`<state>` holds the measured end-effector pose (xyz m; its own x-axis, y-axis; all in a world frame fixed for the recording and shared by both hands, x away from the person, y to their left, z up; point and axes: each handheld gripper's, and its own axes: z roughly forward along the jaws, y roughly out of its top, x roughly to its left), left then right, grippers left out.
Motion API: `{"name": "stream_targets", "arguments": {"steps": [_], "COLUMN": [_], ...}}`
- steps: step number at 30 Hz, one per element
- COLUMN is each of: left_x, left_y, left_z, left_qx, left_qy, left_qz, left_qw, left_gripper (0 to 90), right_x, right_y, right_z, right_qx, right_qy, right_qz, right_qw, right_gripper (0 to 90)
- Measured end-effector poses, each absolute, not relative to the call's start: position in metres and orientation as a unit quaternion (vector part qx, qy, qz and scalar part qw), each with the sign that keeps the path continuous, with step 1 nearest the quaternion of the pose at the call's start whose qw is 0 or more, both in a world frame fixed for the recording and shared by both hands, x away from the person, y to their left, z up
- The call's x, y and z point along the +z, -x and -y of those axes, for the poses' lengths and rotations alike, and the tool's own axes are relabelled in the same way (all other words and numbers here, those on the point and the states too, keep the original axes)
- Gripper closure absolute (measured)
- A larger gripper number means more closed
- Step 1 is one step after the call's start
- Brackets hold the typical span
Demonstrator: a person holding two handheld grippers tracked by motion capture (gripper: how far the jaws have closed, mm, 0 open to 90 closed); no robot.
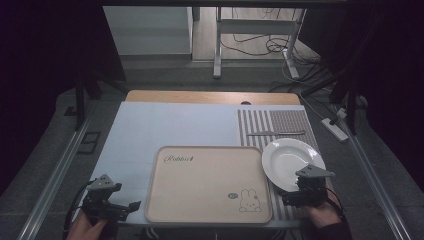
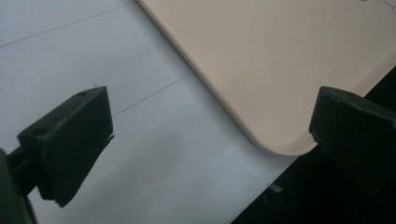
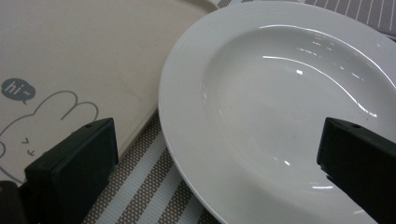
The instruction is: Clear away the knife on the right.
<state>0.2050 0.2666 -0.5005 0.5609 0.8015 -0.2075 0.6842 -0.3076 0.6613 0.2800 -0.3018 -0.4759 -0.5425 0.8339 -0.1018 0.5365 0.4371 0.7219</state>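
My right tongs (image 1: 306, 192) are spread wide and empty, with the near rim of the plate (image 1: 291, 162) just ahead of them; it is white, glossy, round and deep-welled, and rests on a striped mat (image 1: 285, 125). My left tongs (image 1: 112, 207) are spread too, holding nothing, beside the near left corner of the beige tray (image 1: 207, 182), which bears a rabbit drawing (image 3: 32, 126).

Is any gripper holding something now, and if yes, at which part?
Nothing is held. The left gripper and the right gripper are both open, with only bare gaps between the jaws.
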Motion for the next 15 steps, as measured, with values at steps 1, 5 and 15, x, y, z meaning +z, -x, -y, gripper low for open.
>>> {"name": "stream_targets", "arguments": {"steps": [1, 5, 15], "left_x": [-0.5, -0.5, -0.5], "left_y": [-0.205, -0.205, -0.205], "left_z": [-0.267, -0.267, -0.267], "left_qx": [0.08, 0.08, 0.08], "left_qy": [-0.805, -0.805, -0.804], "left_qz": [-0.461, -0.461, -0.462], "left_qw": [0.364, 0.364, 0.365], "left_gripper": [0.8, 0.8, 0.8], "right_x": [-0.475, -0.474, -0.474], "right_y": [-0.283, -0.289, -0.306], "right_z": [0.301, 0.3, 0.3], "right_qx": [0.328, 0.337, 0.341], "right_qy": [-0.417, -0.408, -0.417], "right_qz": [-0.817, -0.817, -0.814], "right_qw": [0.226, 0.228, 0.218], "right_gripper": [0.0, 0.0, 0.0]}}
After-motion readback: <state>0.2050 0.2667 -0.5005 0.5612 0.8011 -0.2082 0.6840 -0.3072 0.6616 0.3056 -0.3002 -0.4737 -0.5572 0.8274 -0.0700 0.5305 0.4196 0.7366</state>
